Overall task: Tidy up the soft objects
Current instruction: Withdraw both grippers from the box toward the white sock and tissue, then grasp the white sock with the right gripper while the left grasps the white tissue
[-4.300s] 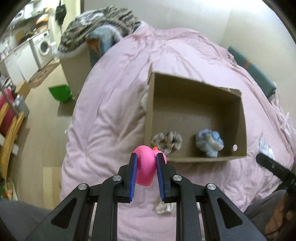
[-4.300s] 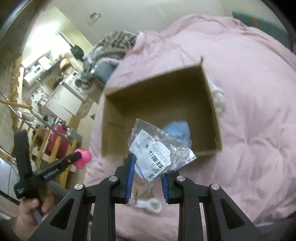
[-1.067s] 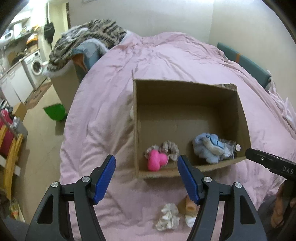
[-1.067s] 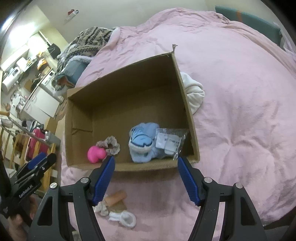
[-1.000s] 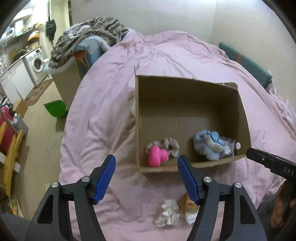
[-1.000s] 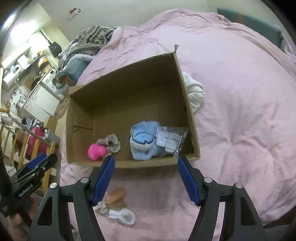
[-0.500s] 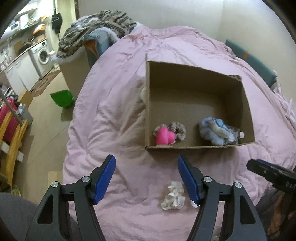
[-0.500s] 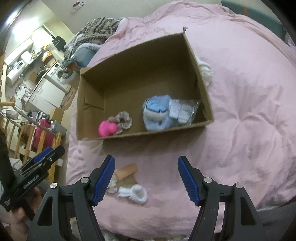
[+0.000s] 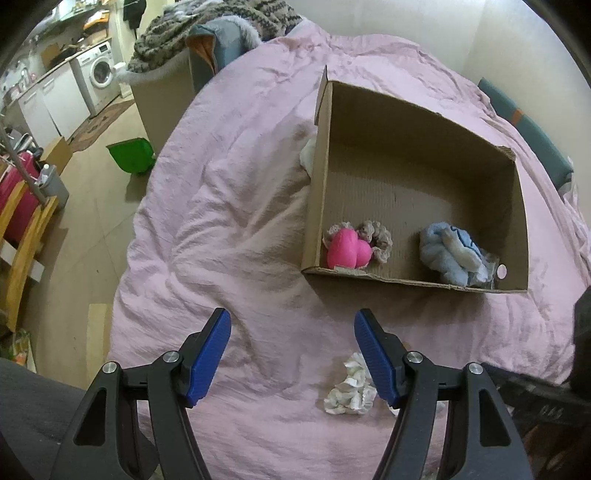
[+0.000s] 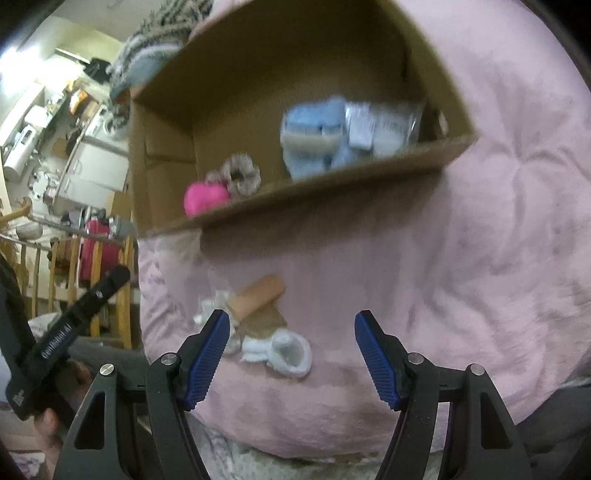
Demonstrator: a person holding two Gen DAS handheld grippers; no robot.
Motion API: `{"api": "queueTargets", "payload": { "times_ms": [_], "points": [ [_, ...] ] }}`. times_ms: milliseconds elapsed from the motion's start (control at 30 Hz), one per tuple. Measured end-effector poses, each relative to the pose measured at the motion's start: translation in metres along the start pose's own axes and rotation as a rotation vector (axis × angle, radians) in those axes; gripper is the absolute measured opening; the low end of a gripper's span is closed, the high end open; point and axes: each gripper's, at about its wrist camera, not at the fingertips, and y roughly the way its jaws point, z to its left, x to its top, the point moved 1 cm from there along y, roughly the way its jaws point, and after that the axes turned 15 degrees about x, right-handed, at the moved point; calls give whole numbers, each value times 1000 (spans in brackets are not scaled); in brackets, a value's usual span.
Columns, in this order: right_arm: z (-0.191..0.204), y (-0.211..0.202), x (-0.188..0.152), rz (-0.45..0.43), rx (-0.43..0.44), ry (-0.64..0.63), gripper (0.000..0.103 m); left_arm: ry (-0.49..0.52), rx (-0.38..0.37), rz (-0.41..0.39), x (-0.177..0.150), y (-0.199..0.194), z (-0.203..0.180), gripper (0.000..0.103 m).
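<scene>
An open cardboard box (image 9: 406, 147) (image 10: 332, 177) lies on the pink duvet (image 9: 240, 240). In it are a pink heart-shaped toy (image 9: 347, 253) (image 10: 205, 197), a beige scrunchie (image 9: 376, 236) (image 10: 240, 173), a blue plush (image 9: 450, 254) (image 10: 314, 136) and a clear plastic packet (image 10: 384, 125). In front of the box lie a white scrunchie (image 9: 349, 387), a tan roll (image 10: 258, 295) and a white sock (image 10: 284, 350). My left gripper (image 9: 291, 354) is open and empty above the duvet. My right gripper (image 10: 291, 354) is open and empty just above the sock.
A white cloth (image 9: 308, 155) is tucked against the box's left side. A striped blanket (image 9: 207, 26) lies on a bin at the head of the bed. A green dustpan (image 9: 131, 155) and wooden chair (image 9: 22, 236) stand on the floor to the left.
Both grippers, earlier shut on the pink toy and the plastic packet, released them into the box. They have since drawn back and lowered toward the loose items in front of it.
</scene>
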Motion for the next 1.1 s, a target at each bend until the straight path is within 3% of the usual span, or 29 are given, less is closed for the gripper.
{"api": "queueTargets", "payload": {
  "times_ms": [67, 267, 333, 400, 500, 567, 867, 1033, 1100],
  "points": [
    [1, 14, -3, 63, 11, 0, 74, 6, 0, 7, 0, 3, -2, 67],
    [9, 53, -16, 198, -91, -86, 73, 18, -7, 27, 0, 8, -7, 67],
    [15, 60, -17, 213, -103, -125, 65, 26, -4, 30, -1, 9, -8, 67],
    [19, 63, -19, 224, -108, -155, 44, 34, 6, 30, -2, 10, -9, 66],
    [25, 67, -24, 243, -120, -188, 33, 40, 16, 30, -3, 11, -9, 66],
    [28, 65, -26, 241, -132, -214, 29, 35, 10, 37, -2, 12, -9, 66],
    [25, 34, -28, 173, -123, -218, 27, 34, -17, 85, -8, 21, -9, 66],
    [16, 0, -20, 38, -169, -190, 27, 74, -44, 169, -18, 35, -19, 66],
    [11, -8, -15, -7, -149, -156, 27, 93, -78, 226, -25, 44, -26, 66]
  ]
}}
